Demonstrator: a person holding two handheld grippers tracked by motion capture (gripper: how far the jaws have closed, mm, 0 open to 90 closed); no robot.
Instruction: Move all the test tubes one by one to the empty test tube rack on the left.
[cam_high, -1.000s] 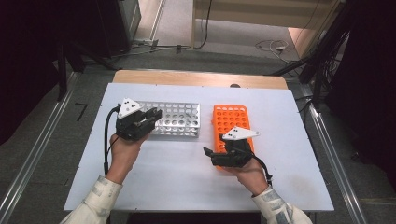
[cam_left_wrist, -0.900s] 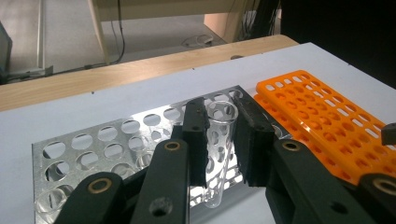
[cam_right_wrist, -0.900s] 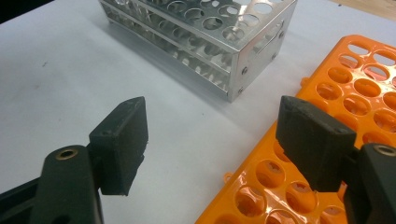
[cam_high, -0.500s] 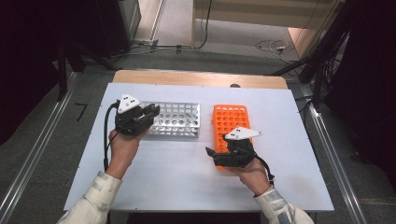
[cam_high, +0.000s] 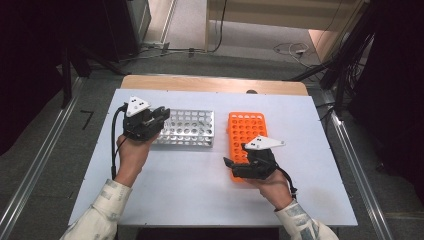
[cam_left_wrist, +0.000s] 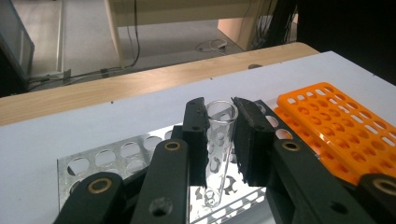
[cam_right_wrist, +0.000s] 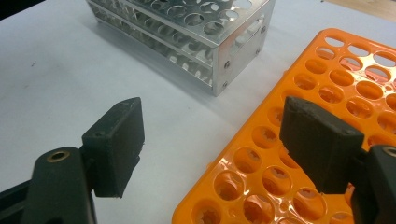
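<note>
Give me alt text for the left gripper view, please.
The left gripper clamps an upright clear test tube between its black jaws, above a metal rack of round holes. An orange rack lies to the right on the white table.

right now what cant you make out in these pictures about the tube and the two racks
- Bottom of the glass test tube, left gripper view: its rounded tip blurs into reflections off the metal rack, so whether it sits in a hole is unclear.
- The tube in the high view: covered by the left hand-held gripper.
- Near corner of the orange rack, high view: under the right hand-held gripper.
- Orange rack's far side, right gripper view: cut off by the edge.
</note>
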